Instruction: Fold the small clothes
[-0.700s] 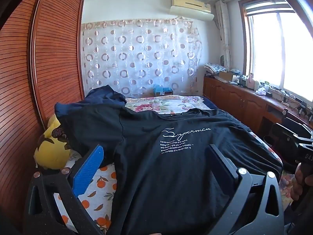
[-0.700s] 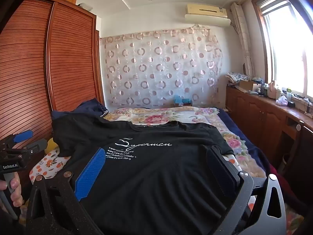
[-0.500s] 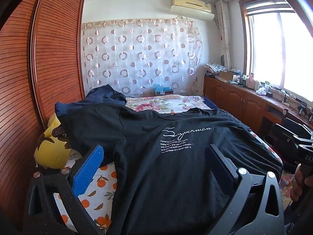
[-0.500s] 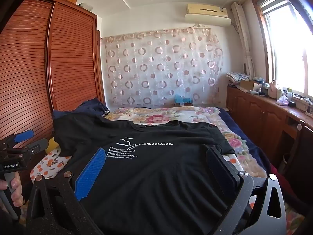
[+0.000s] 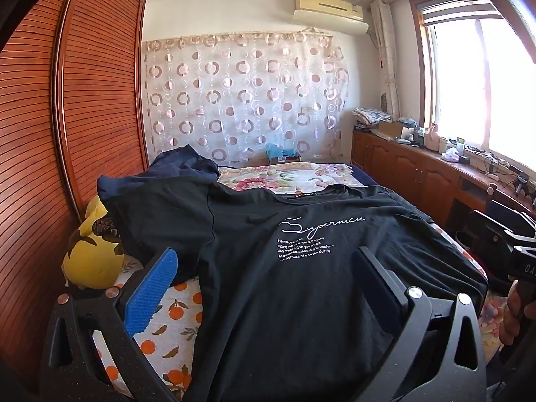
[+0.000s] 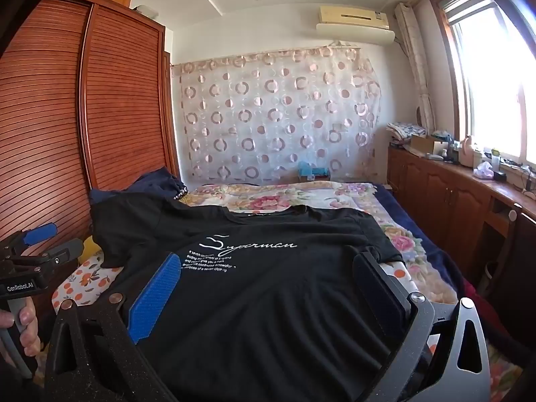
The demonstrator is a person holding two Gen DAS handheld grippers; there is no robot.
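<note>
In the left wrist view, a black T-shirt [image 5: 301, 268] with white lettering is seen spread front-up on the bed [image 5: 291, 177], its hem toward the camera and its collar toward the far curtain; no fold is judged to have been made yet, so the step in hand is read as the approach before the first grasp. The left gripper [image 5: 264, 281] is held above the near part of the shirt with its jaws spread wide and nothing grasped, the blue pad lying over the orange-print sheet [image 5: 167, 335] just beside the shirt's left edge. A side edge or sleeve would have to be pinched next, and the left sleeve is draped over a yellow plush toy [image 5: 92, 261] and against a heap of navy clothes [image 5: 174, 171] (so it may not lift cleanly). At the right border a hand [image 5: 516, 315] is seen on the other tool's grip. In the right wrist view, the same T-shirt [image 6: 268, 288] fills the foreground, and the right gripper [image 6: 268, 284] is likewise released, jaws wide, with cloth below them but not pinched. The left gripper's body [image 6: 30, 268] is seen at the left border, held by a hand [image 6: 23, 328]. The right sleeve lies flat near the floral quilt [image 6: 301, 197], and little is judged to stand in the way there; the wardrobe [image 6: 67, 117] and the cabinets [image 6: 452, 201] are well apart from the work.
</note>
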